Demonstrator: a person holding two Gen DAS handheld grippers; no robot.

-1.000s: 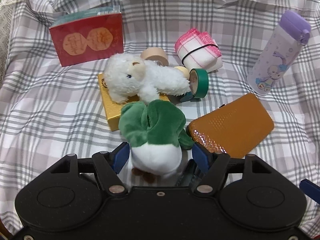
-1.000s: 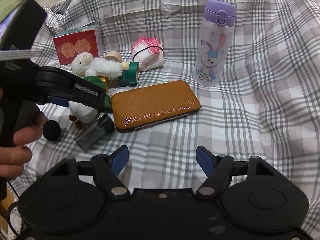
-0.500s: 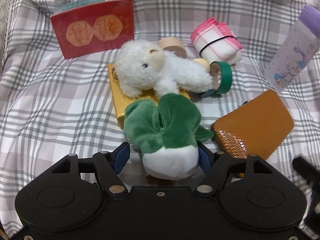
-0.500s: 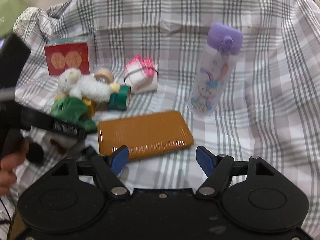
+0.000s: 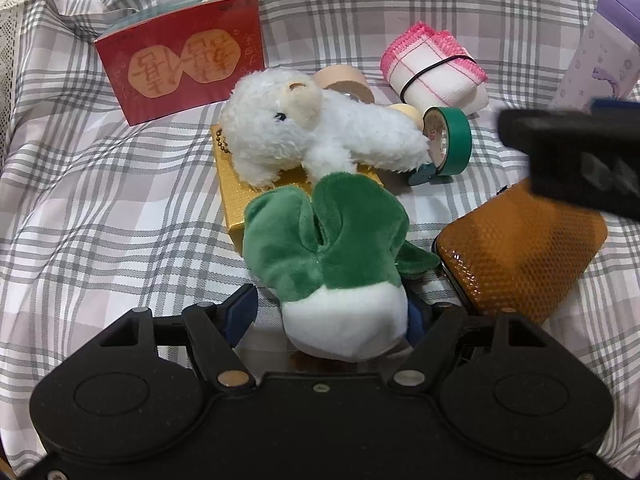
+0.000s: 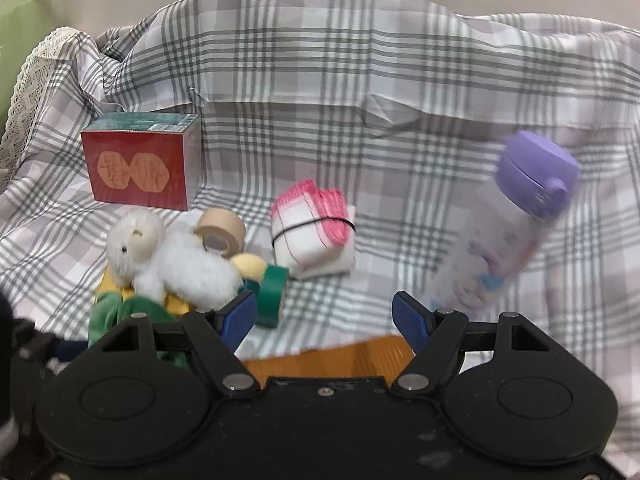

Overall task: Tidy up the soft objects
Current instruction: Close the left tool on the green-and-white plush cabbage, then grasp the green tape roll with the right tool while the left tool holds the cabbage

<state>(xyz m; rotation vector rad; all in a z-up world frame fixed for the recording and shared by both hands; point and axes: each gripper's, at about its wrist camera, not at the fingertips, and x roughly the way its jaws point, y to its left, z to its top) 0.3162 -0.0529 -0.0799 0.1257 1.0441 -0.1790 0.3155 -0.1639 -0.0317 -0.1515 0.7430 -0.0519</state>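
Observation:
A green-and-white plush (image 5: 332, 256) sits between the fingers of my left gripper (image 5: 328, 312), whose jaws are opening. The left pad (image 5: 240, 312) stands clear of the plush, so nothing is pressed. Behind it a white fluffy plush (image 5: 312, 136) lies on a gold box (image 5: 240, 200). A folded pink-edged cloth (image 5: 432, 72), bound with a black band, rests further back. My right gripper (image 6: 324, 314) is open and empty above the near end of an orange case (image 6: 328, 356). From there I see the white plush (image 6: 172, 260), the green plush (image 6: 116, 312) and the cloth (image 6: 312, 232).
All lies on a grey checked sheet (image 5: 100, 208). A red box (image 5: 180, 68) stands at the back left and a purple bottle (image 6: 512, 232) at the right. Green tape (image 5: 452, 140) and beige tape (image 5: 344, 82) sit behind the plushes. The orange case (image 5: 516, 248) lies right of the green plush.
My left jaws have spread away from the green plush. My right gripper has travelled forward over the orange case and now shows as a dark blur at the right of the left wrist view.

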